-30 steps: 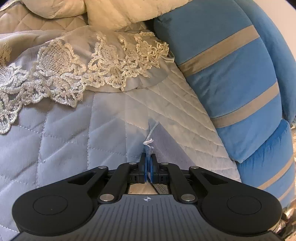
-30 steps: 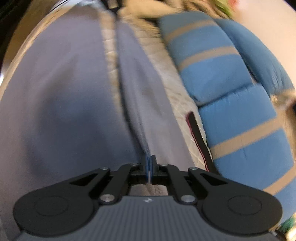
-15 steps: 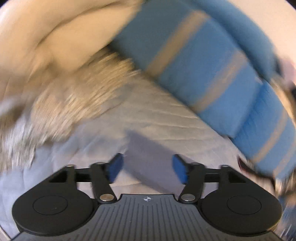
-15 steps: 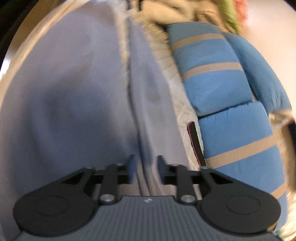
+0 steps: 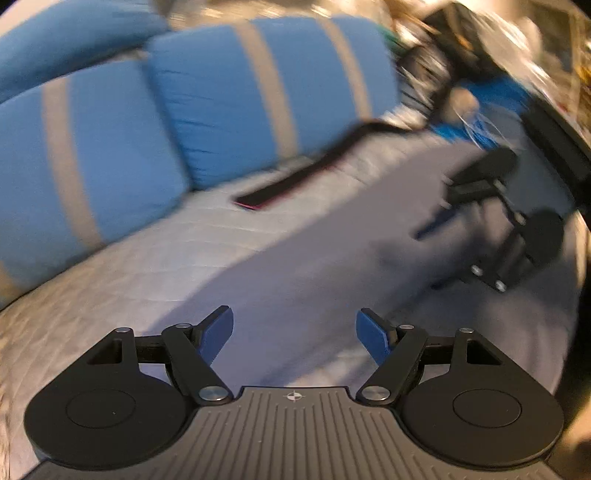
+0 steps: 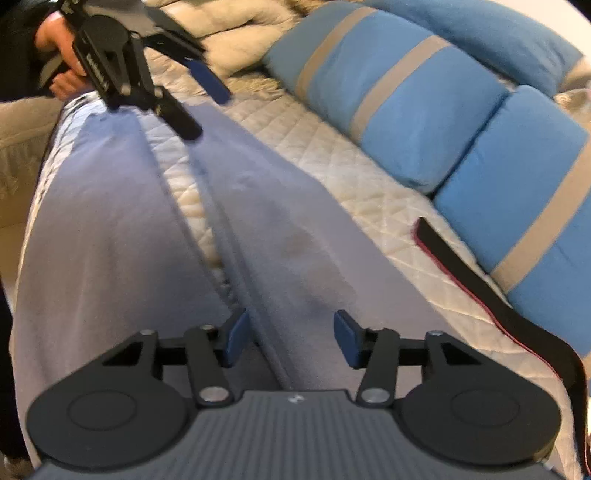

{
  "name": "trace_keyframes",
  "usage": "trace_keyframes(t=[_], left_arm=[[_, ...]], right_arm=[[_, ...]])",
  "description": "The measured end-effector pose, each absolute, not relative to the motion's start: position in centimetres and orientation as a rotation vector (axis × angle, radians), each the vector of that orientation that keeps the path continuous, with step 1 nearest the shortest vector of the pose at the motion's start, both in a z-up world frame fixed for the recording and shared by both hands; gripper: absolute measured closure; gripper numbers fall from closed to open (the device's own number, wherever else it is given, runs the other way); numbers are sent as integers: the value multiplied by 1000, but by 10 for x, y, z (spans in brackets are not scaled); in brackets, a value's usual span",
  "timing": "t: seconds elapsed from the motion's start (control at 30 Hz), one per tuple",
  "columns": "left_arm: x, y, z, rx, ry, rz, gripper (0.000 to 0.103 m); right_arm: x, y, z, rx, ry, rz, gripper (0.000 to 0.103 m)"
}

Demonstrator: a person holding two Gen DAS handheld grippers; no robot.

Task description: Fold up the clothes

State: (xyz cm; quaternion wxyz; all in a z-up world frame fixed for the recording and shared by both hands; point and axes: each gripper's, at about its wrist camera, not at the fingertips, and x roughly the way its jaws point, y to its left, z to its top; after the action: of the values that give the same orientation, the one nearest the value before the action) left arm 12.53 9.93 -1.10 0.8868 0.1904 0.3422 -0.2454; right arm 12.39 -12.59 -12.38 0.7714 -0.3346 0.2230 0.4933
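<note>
Lavender-grey trousers point(image 6: 295, 236) lie flat on a cream quilted sofa seat point(image 6: 332, 155), two legs side by side with a strip of quilt between them. My right gripper point(image 6: 290, 336) is open and empty, just above the near end of the right leg. My left gripper point(image 5: 294, 334) is open and empty above the far end of the trousers point(image 5: 314, 266). It also shows in the right wrist view point(image 6: 199, 99), held in a hand at the far left. The right gripper shows blurred in the left wrist view point(image 5: 428, 254).
Blue back cushions with beige stripes point(image 6: 388, 96) line the sofa's far side. A black strap with a red edge point(image 6: 480, 280) lies along their base, also seen in the left wrist view point(image 5: 295, 181). Cream pillows point(image 6: 240, 33) sit at the far end.
Both grippers were shut on the trousers' fabric a second ago; both have opened and let go. The left gripper has swung round to face along the trousers toward the right gripper.
</note>
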Motion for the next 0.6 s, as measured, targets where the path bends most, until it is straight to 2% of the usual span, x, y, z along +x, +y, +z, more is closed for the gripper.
trace_keyframes(t=[0.03,0.07,0.13,0.17,0.23,0.3,0.47,0.53,0.6], left_arm=[[124,94,-17,418,717,-530,30],[125,89,-22,439,725,-548,30],[127,81,-31,472,743,-578,31],[127,77,-35,483,751,-590,31],[131,73,-39,487,771,-619,34],[135,70,-43,489,787,-652,42],[146,55,-52,559,791,-707,56],[147,53,-54,586,791,-719,65],[147,50,-56,601,794,-736,78]], right_arm=[[122,-123,-127,-747,487,1079,41],[121,-120,-130,-766,492,1090,49],[119,-116,-135,-798,494,1101,88],[118,-115,-137,-817,483,1099,99],[111,-116,-137,-855,411,1092,99],[100,-117,-138,-921,321,1074,99],[76,-118,-149,-1111,143,1042,100],[70,-119,-155,-1179,84,1032,100],[64,-120,-161,-1247,24,1020,100]])
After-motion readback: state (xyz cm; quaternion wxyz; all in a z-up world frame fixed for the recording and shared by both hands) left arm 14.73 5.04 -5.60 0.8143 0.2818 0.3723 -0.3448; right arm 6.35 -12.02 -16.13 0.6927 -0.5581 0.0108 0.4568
